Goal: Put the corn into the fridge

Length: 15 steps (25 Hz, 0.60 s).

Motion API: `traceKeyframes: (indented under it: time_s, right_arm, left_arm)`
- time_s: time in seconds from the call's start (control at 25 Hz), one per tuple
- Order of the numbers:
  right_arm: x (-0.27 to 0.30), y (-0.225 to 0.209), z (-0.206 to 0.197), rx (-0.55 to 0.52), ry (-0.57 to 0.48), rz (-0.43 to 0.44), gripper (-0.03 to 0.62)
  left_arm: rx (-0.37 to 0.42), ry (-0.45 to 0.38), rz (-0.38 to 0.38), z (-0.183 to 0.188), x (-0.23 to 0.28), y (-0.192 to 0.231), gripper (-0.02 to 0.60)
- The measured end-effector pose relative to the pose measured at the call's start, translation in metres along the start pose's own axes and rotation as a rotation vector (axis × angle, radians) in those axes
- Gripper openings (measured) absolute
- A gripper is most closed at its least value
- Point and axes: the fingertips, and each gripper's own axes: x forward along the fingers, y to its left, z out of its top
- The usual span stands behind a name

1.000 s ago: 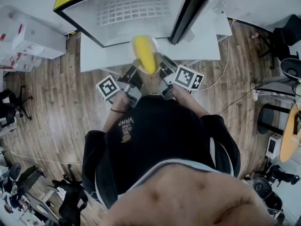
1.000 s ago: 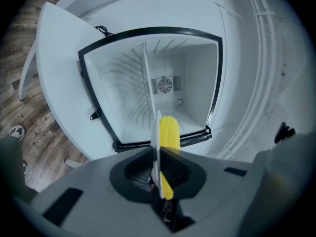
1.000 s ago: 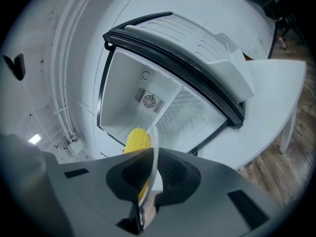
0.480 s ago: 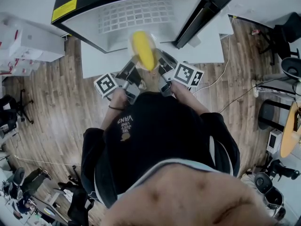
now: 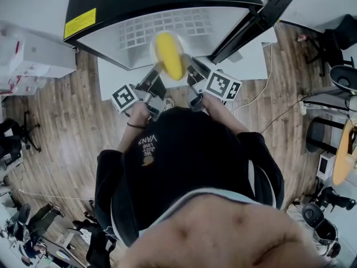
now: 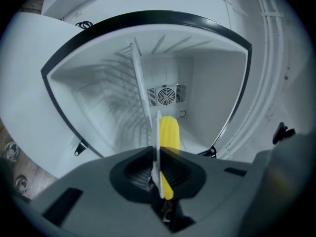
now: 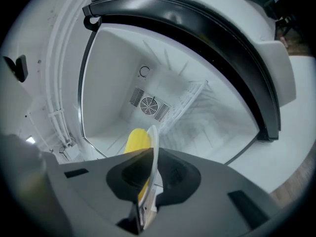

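A yellow corn cob [image 5: 169, 62] lies on a small white plate [image 5: 154, 50], held level in front of the open fridge [image 5: 167, 27]. My left gripper [image 5: 158, 71] is shut on the plate's left rim and my right gripper [image 5: 187, 70] is shut on its right rim. In the left gripper view the plate [image 6: 157, 147] stands edge-on between the jaws, with the corn [image 6: 169, 131] just right of it. The right gripper view shows the plate [image 7: 154, 144] pinched the same way, with the corn [image 7: 136, 141] to its left. Plate and corn hang at the fridge's mouth.
The fridge's inside is white, with a wire shelf [image 6: 139, 90] and a round fan vent [image 6: 166, 96] on the back wall. Its black door [image 5: 262, 15] stands open at the right. White boxes [image 5: 33, 49] sit at the left; chairs and a cable lie on the wooden floor.
Both grippers have carried the plate with the corn forward toward the fridge opening. The grip on the plate is unchanged.
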Motion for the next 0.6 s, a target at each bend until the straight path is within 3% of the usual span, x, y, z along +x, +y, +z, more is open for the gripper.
traceKeyframes:
  time_s: [0.6]
  right_arm:
    - [0.030, -0.004, 0.017, 0.011, -0.011, -0.032, 0.027]
  left_arm:
    - [-0.031, 0.024, -0.007, 0.030, 0.019, 0.003, 0.035]
